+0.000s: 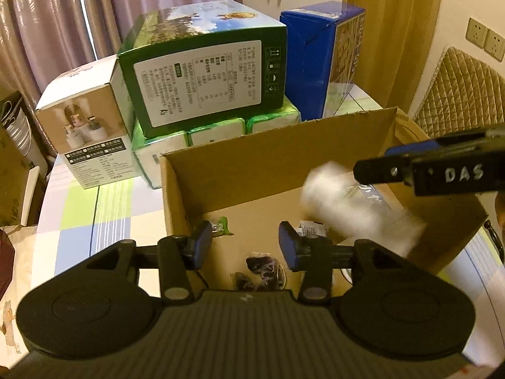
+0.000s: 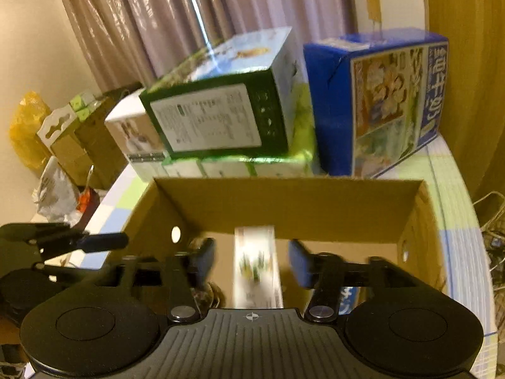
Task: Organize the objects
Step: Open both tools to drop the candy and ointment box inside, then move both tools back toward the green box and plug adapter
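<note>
Left claw point(image 1: 244, 246) spread, empty, above open cardboard box point(image 1: 271, 151) on counter point(image 1: 94, 208). Right claw point(image 2: 251, 260) spread; blurred white packet point(image 2: 257, 268) between fingers, not gripped, over box interior. Dark wrapped snack point(image 1: 262, 268) on box floor at 6 o'clock.

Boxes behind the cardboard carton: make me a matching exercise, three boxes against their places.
Things:
1. green box
2. blue box
3. white box

Places:
A. far left, on the table
B. far right, standing upright
C. on top of the green-wrapped packs

Pairs: 1-C, 2-B, 3-A
</note>
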Demonstrator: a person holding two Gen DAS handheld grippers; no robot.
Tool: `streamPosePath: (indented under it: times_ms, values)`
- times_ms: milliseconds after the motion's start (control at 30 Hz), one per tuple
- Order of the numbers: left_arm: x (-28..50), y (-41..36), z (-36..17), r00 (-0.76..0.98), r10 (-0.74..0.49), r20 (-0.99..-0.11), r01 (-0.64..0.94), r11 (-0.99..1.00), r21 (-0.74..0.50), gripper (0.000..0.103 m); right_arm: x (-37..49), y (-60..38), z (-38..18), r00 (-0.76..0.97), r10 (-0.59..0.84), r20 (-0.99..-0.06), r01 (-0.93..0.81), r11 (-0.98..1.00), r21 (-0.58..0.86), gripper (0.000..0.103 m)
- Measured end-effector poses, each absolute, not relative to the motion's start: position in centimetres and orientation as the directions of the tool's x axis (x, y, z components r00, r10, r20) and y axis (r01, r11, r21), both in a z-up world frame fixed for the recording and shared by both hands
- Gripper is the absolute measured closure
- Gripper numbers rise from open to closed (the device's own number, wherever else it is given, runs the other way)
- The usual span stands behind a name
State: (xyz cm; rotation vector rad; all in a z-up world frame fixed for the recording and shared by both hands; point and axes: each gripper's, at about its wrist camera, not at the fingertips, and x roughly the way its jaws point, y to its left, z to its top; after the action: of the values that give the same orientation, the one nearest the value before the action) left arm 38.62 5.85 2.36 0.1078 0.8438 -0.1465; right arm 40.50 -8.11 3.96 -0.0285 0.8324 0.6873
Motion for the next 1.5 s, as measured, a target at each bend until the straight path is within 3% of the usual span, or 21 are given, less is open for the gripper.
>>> streamPosePath:
  times_ms: [133,267,433,600,800,1167,1500]
  values:
    - [37.2,6.3,3.1,0.676,-0.096,-0.731,0.149,0.989,0.008,0.045,39.5,-9.3,4.7,0.480,0.541,-0.690,-0.562,0.794,0.232,0.043]
    - [35.2,6.3,3.8,0.680,-0.109,-0.725,0.144,0.989,-0.013,0.044,37.8,-10.5,5.5,0.485,0.525,-0.700,-0.563,0.799,0.210,0.035]
    - [31.9,5.8,4.9,0.691,-0.113,-0.714,0.145,0.989,-0.016,0.030,34.0,-12.6,6.7,0.506,0.499,-0.704,-0.559,0.811,0.174,0.026]
    - [27.9,5.5,6.3,0.701,-0.130,-0.702,0.151,0.988,-0.032,0.018,29.3,-14.8,7.5,0.509,0.487,-0.710,-0.556,0.816,0.161,0.007]
    - [22.6,5.1,7.6,0.724,-0.115,-0.680,0.142,0.990,-0.017,0.001,24.1,-17.9,7.9,0.502,0.485,-0.716,-0.517,0.832,0.200,0.002]
    - [14.1,3.3,7.4,0.719,-0.101,-0.688,0.175,0.984,0.038,0.001,15.9,-21.3,6.7,0.512,0.442,-0.737,-0.464,0.864,0.195,0.002]
    - [10.8,2.7,7.5,0.727,-0.123,-0.676,0.175,0.985,0.009,0.001,12.5,-21.7,5.9,0.511,0.421,-0.749,-0.460,0.870,0.176,0.002]
